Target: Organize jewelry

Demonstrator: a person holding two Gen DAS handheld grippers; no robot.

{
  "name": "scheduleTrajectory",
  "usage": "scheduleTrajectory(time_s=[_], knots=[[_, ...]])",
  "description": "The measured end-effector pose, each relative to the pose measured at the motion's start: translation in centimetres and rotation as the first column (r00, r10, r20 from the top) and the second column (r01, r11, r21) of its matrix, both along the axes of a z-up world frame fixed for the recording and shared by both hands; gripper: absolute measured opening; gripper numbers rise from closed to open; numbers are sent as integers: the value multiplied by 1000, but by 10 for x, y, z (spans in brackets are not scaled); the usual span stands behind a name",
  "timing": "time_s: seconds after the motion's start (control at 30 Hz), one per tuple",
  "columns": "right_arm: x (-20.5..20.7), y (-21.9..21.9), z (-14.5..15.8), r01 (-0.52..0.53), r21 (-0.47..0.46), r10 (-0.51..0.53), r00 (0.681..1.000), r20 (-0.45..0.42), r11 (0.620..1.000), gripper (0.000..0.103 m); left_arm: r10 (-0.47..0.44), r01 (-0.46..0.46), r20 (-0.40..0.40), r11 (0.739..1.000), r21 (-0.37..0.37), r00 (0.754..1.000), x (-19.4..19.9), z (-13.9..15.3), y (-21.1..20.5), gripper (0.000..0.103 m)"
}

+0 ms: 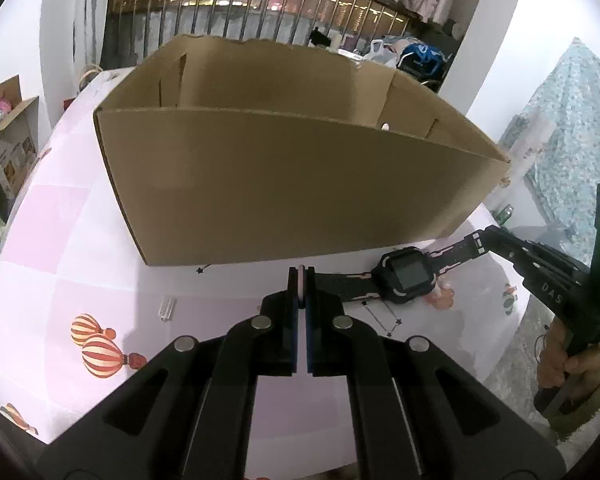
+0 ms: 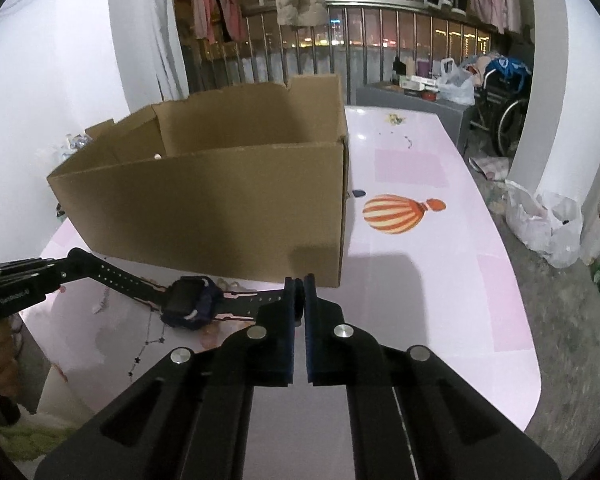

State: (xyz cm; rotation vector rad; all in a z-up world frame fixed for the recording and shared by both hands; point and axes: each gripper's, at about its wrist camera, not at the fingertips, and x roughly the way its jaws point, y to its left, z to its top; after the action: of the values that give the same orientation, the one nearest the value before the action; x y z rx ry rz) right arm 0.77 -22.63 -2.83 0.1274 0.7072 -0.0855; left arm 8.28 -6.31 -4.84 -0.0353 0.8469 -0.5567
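Note:
A black smartwatch (image 1: 406, 276) (image 2: 192, 304) with a pink-trimmed strap hangs stretched just above the pink table (image 1: 80, 240) (image 2: 440, 320). It is in front of an open cardboard box (image 1: 280, 192) (image 2: 204, 216). My left gripper (image 1: 300, 276) (image 2: 74, 258) is shut on one strap end, whose edge shows between the fingers. At the right of the left wrist view, my right gripper (image 1: 482, 238) (image 2: 300, 284) is shut on the other strap end. The watch face sits midway between the two grippers.
A thin chain with star charms (image 1: 384, 318) (image 2: 148, 340) lies on the table under the watch. A small clear clip (image 1: 167, 308) lies to the left. A hand (image 1: 572, 364) holds the right gripper. Plastic bags (image 2: 540, 220) sit on the floor past the table's right edge.

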Motion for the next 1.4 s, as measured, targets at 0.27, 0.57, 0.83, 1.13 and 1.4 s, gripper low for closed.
scheduleTrajectory(time_s=[0.27, 0.57, 0.83, 1.13, 1.4], knots=[[-16, 4, 17, -9, -26, 10, 999, 48, 1000, 3, -20, 21, 62, 1000, -23, 998, -25, 22, 6, 2], [-36, 4, 48, -6, -37, 11, 992, 124, 999, 3, -36, 45, 129, 997, -68, 991, -41, 59, 7, 2], [-38, 9, 106, -46, -96, 68, 967, 246, 994, 2, -51, 75, 229, 992, -100, 972, -47, 117, 17, 2], [31, -11, 159, -92, -99, 118, 947, 297, 991, 2, -30, 50, 167, 992, -117, 986, 26, 150, 0, 2], [16, -19, 139, -144, 37, 127, 949, 289, 989, 2, -41, 63, 172, 990, -123, 984, 35, 152, -2, 2]])
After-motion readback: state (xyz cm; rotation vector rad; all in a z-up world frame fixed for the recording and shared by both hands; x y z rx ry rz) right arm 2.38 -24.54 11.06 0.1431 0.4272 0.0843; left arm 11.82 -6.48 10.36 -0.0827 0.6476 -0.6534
